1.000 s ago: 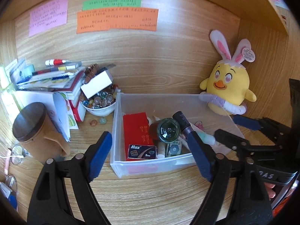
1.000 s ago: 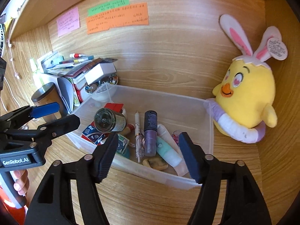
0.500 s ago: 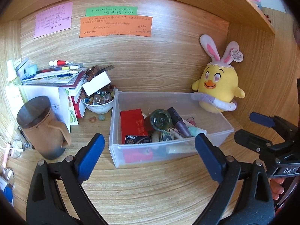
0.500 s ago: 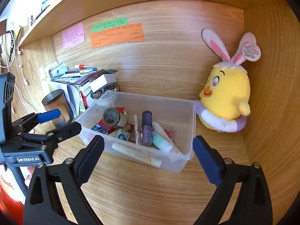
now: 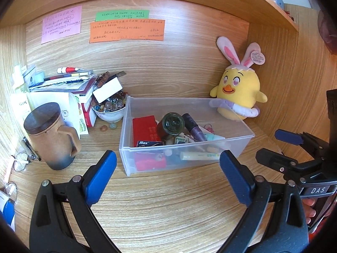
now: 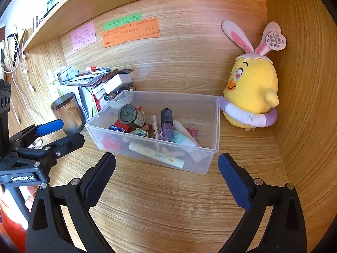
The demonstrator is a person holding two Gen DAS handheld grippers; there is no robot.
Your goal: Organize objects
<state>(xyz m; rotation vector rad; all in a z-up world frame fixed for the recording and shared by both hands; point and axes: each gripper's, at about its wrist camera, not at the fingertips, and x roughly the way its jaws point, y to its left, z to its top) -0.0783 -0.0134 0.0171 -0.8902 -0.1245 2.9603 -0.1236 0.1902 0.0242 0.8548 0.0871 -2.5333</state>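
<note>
A clear plastic bin [image 5: 231, 145] [image 6: 212, 126] stands on the wooden desk. It holds a red box [image 5: 144, 128], a dark green jar [image 5: 171, 124] [image 6: 130, 116], a purple tube [image 5: 194, 129] [image 6: 166, 124], a Max staple box [image 5: 148, 143] and a pale yellow tube [image 5: 200, 156] [image 6: 158, 155]. My left gripper [image 5: 167, 164] [image 6: 67, 132] is open, a little short of the bin's front wall, with nothing between its fingers. My right gripper [image 6: 166, 162] [image 5: 273, 145] is also open and holds nothing, in front of the bin's right front corner.
A yellow plush chick with rabbit ears [image 5: 238, 92] [image 6: 252, 97] leans at the bin's right rear. Left of the bin are a brown lidded mug [image 5: 50, 135], a bowl of marbles [image 5: 109, 109], loose marbles [image 5: 104, 127] and a stack of books [image 5: 69, 84]. Bare desk lies in front.
Both grippers have drawn back from the bin, so it looks smaller and farther. Both pairs of jaws have opened wider. The bin and its contents have stayed in place.
</note>
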